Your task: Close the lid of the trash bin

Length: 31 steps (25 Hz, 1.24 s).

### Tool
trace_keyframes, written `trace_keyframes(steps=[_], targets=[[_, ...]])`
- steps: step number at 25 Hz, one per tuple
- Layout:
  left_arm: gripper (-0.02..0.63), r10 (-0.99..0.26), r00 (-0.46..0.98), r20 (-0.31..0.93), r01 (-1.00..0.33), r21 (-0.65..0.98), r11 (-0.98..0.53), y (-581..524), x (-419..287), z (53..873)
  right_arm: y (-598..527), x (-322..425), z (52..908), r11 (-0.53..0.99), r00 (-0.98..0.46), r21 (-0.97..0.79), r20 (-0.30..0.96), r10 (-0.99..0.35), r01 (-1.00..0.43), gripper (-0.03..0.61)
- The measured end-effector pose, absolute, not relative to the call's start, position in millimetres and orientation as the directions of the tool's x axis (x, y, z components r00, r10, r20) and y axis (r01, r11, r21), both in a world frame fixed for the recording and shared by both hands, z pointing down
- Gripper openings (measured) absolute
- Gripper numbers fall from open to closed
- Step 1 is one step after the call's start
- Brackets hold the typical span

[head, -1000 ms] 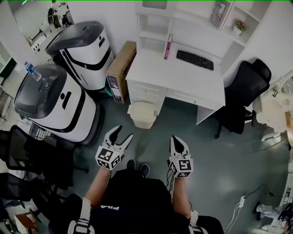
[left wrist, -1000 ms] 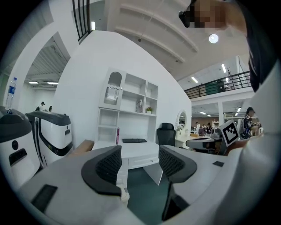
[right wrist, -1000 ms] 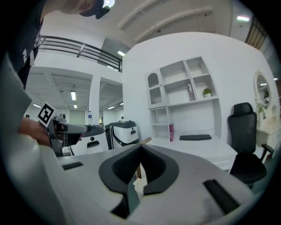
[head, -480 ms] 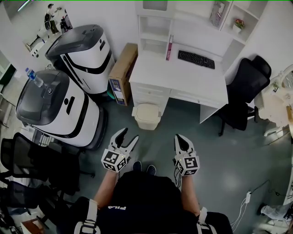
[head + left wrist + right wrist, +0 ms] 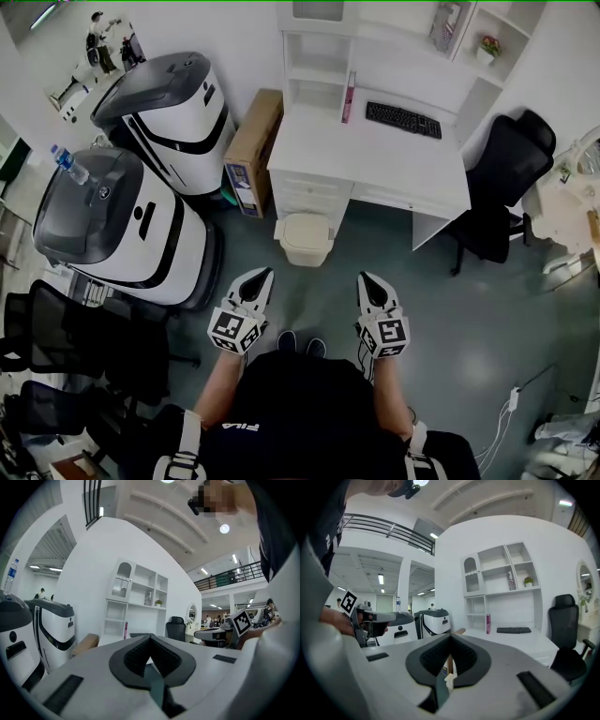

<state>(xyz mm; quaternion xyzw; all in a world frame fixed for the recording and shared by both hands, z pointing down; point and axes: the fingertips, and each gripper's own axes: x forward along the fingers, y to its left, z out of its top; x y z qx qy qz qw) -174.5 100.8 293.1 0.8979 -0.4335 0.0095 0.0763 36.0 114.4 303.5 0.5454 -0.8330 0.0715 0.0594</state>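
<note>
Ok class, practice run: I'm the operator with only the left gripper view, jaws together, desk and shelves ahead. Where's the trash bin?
Observer: The head view shows the trash bin, cream, on the floor in front of the white desk, ahead of both grippers.
Operator: Is either gripper touching it?
Observer: No. The left gripper and right gripper are both short of it, with a gap between.
Operator: And the right one's jaws?
Observer: Together, nothing held. A sliver of the bin shows just past them in the right gripper view.
</note>
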Motion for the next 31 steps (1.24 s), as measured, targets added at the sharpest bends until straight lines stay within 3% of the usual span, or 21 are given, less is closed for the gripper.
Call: trace_keyframes(steps=[31], targets=[[0.002, -0.767, 0.638, 0.069, -0.767, 0.15, -0.624, 88, -190, 299, 113, 6, 306, 0.42, -0.409, 0.009, 0.206, -0.889, -0.908, 0.003]])
